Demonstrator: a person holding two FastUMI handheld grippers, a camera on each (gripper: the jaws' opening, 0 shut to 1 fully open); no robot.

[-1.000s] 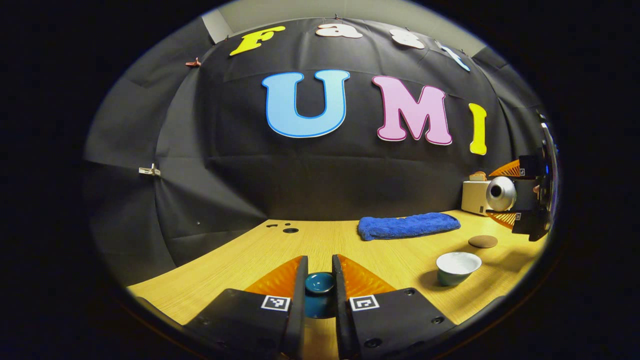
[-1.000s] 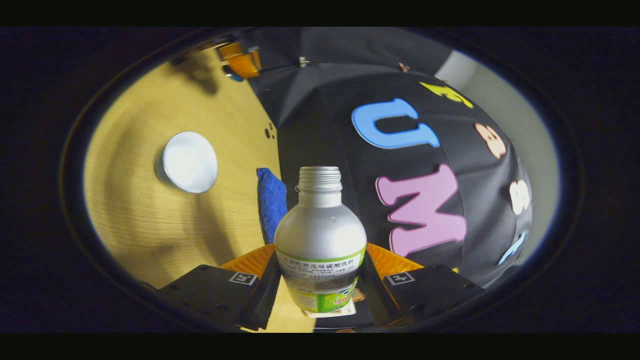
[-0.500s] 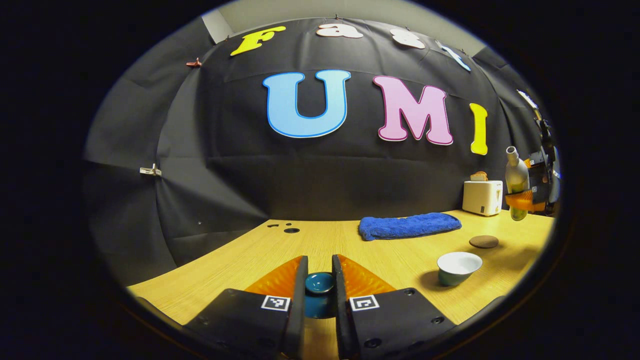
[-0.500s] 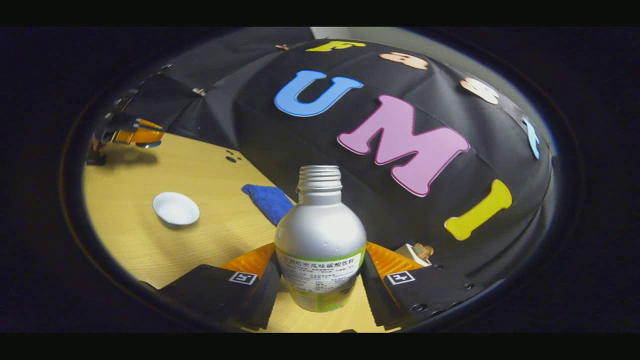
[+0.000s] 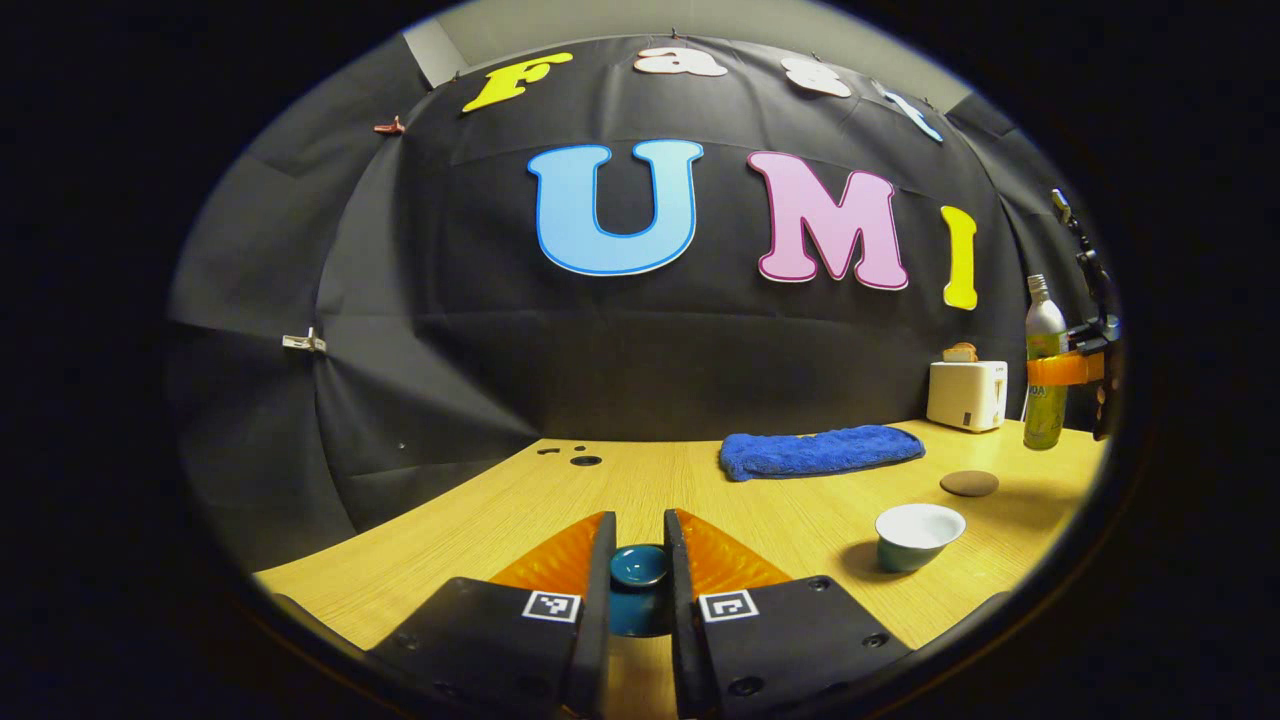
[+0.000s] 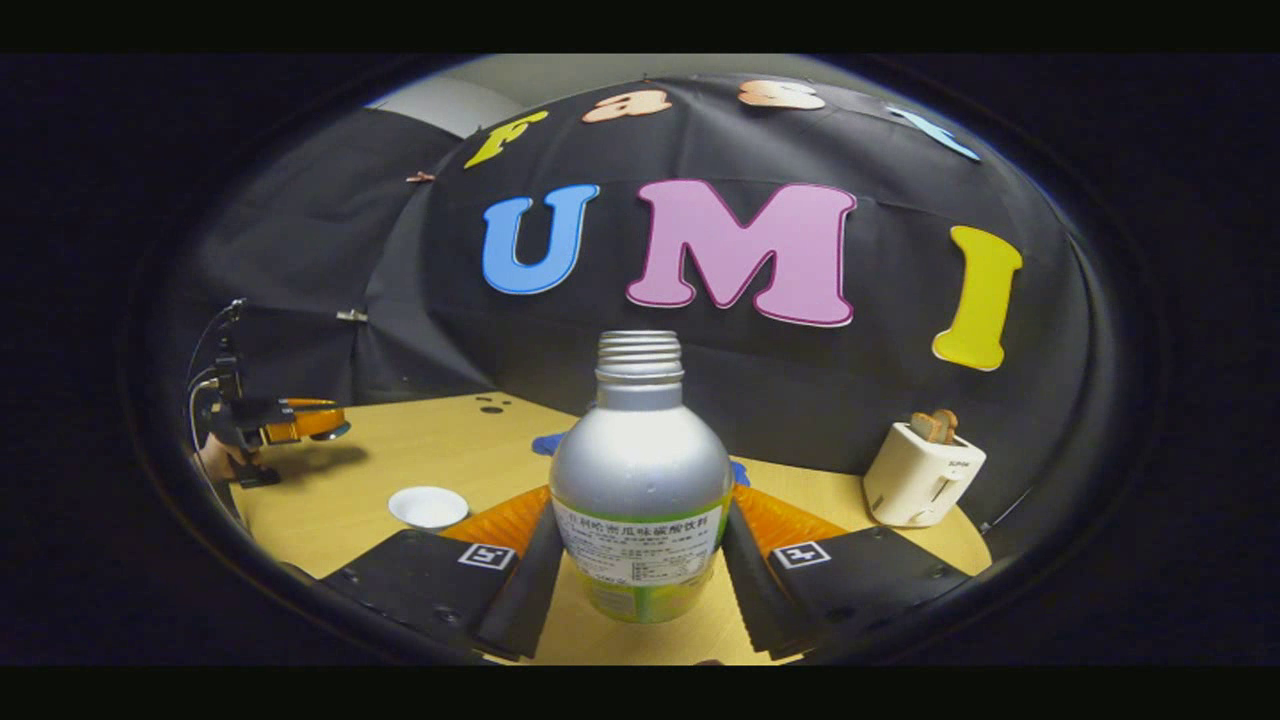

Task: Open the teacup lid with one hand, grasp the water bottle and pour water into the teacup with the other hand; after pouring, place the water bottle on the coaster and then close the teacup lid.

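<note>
You are holding the left gripper (image 5: 638, 560) low over the wooden table (image 5: 600, 490), its two fingers pressing narrowly on the knob of the dark teal teacup lid (image 5: 640, 566), which is sitting between them. Whether the lid is touching the table or hanging just above it cannot be told from the left gripper view.

The teacup (image 5: 918, 535) is standing uncovered on the table, to the right of that gripper, white inside and greenish outside, upright. Whether it is holding water cannot be told. The round brown coaster (image 5: 968, 483) is lying flat a little beyond the cup, bare, with a blue towel (image 5: 818, 451) stretching out to its left along the wall. A white toaster (image 5: 965, 394) with a slice of toast in it is standing at the back right.

You are gripping the water bottle (image 6: 640, 480) in the right gripper (image 6: 640, 560), both fingers pressing on its labelled body from either side. The bottle is standing upright, its threaded neck open and capless. In the left gripper view the bottle (image 5: 1045, 365) is showing at the far right, upright, near the toaster and beyond the coaster, well apart from the cup; its base is looking close to the table, contact not clear.

In the right gripper view the left gripper (image 6: 300, 420) is showing far off to the left, with the teacup (image 6: 428, 507) between the two grippers.
</note>
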